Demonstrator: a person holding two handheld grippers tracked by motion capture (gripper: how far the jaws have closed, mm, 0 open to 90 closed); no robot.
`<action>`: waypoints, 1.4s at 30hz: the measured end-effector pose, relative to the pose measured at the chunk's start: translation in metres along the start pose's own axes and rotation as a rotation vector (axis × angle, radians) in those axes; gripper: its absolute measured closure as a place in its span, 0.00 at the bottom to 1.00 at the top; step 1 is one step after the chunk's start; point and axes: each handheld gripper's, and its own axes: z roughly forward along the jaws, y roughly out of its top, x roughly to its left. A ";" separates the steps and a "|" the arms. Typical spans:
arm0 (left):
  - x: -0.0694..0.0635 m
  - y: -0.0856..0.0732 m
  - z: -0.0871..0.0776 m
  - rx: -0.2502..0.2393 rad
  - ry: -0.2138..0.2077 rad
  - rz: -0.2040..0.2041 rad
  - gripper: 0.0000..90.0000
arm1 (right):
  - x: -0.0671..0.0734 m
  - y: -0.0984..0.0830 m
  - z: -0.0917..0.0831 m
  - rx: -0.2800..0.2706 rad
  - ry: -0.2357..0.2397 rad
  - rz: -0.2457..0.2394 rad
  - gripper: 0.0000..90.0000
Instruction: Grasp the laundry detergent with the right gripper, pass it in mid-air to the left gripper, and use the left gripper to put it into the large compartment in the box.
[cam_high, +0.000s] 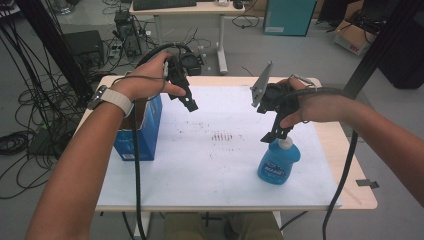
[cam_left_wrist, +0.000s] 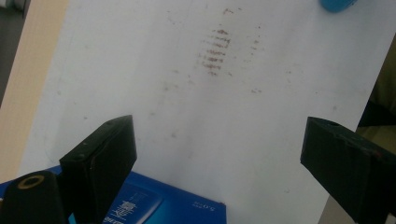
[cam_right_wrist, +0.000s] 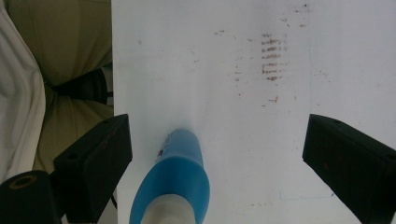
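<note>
A: So, where does the right hand-held gripper (cam_high: 274, 136) stand?

B: It hangs just above the blue bottle (cam_high: 278, 162), tips pointing down at the white cap; in the right gripper view its jaws are spread wide, and the bottle (cam_right_wrist: 176, 182) rises between them, nearer the left jaw; neither pad touches it.

A: And the bottle itself?

B: Upright on the white sheet (cam_high: 215, 155) that covers the worktop (cam_high: 350, 165), directly below that hand-held gripper and on the side towards the person; the brown smudges (cam_high: 223, 136) on the sheet lie off to its left, between the two hand-held grippers.

A: The left hand-held gripper (cam_high: 190, 104)?

B: Held up in the air over the far part of the sheet, well apart from the bottle; its jaws are apart too, with nothing between them; in the left gripper view bare sheet (cam_left_wrist: 196, 116) shows through the gap.

A: Anything near it?

B: The blue box (cam_high: 142, 131) stands below and beside it, under the person's wrist; its top corner (cam_left_wrist: 163, 205) sits under the left jaw in the left gripper view; whether the box is open I cannot tell from there.
</note>
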 end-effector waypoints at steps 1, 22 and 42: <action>-0.001 0.000 0.001 0.002 -0.007 -0.010 0.12 | 0.002 0.000 -0.002 0.009 -0.008 0.023 0.08; -0.007 0.003 0.000 -0.014 0.009 0.012 0.08 | 0.012 -0.010 -0.026 -0.024 -0.062 0.069 0.04; -0.016 -0.002 0.000 -0.028 0.011 0.001 0.09 | 0.029 -0.033 -0.045 -0.028 -0.104 0.145 0.04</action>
